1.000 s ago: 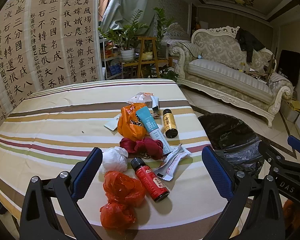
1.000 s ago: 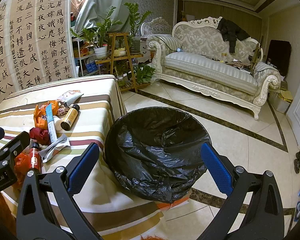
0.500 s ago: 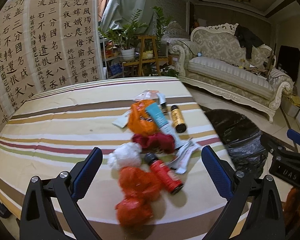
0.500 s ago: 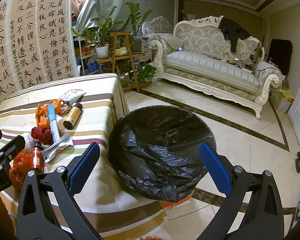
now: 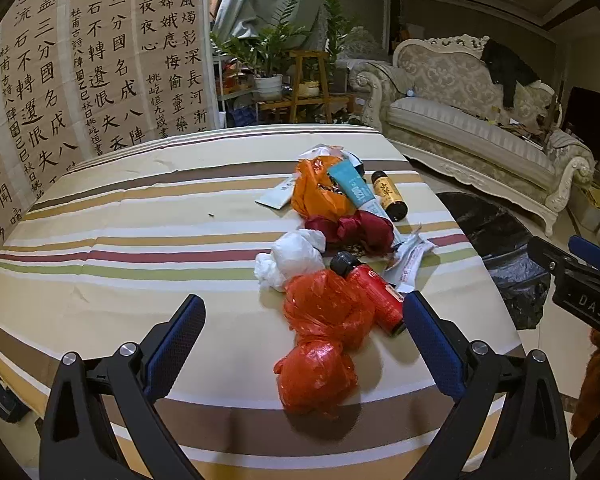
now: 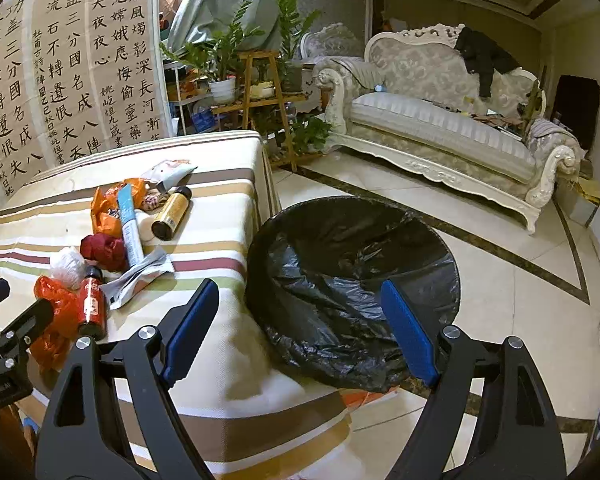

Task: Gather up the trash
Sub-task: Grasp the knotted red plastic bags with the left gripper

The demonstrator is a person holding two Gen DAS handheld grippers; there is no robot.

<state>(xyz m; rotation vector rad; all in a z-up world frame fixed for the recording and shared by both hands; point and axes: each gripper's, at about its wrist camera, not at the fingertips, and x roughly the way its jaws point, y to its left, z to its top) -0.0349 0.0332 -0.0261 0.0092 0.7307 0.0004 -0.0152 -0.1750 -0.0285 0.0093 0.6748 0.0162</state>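
Change since earlier frames: in the left wrist view the trash pile sits nearer and further right between the fingers than a second ago; the right gripper's blue pads stand closer together than they did.
Left gripper [image 5: 304, 344]: jaws wide, nothing between the pads; it points down at the near end of the pile.
Right gripper [image 6: 300, 328]: jaws closing, with no object between them; it hangs over the gap between table edge and bin.
Trash pile: spread on the striped tablecloth [image 5: 140, 216], toward its right edge. Nearest lies a knotted red plastic bag [image 5: 320, 340], touching a red bottle [image 5: 376, 296] with a black cap; behind them a white wad [image 5: 292, 260], a dark red bundle [image 5: 356, 228], an orange bag [image 5: 320, 196], a blue tube [image 5: 354, 188], a gold bottle [image 5: 388, 196] and torn wrappers [image 5: 408, 260].
Bin [image 6: 352, 280]: black-lined, on the floor just beside the table's right edge; its contents cannot be made out in the dark liner.
Step in hand: approach to a first pick, probably the red plastic bag, which lies in line with the left gripper.
Next move calls for: lowering the open jaws around the bag, closing on the crumpled film without dragging the bottle, then carrying it to the bin.
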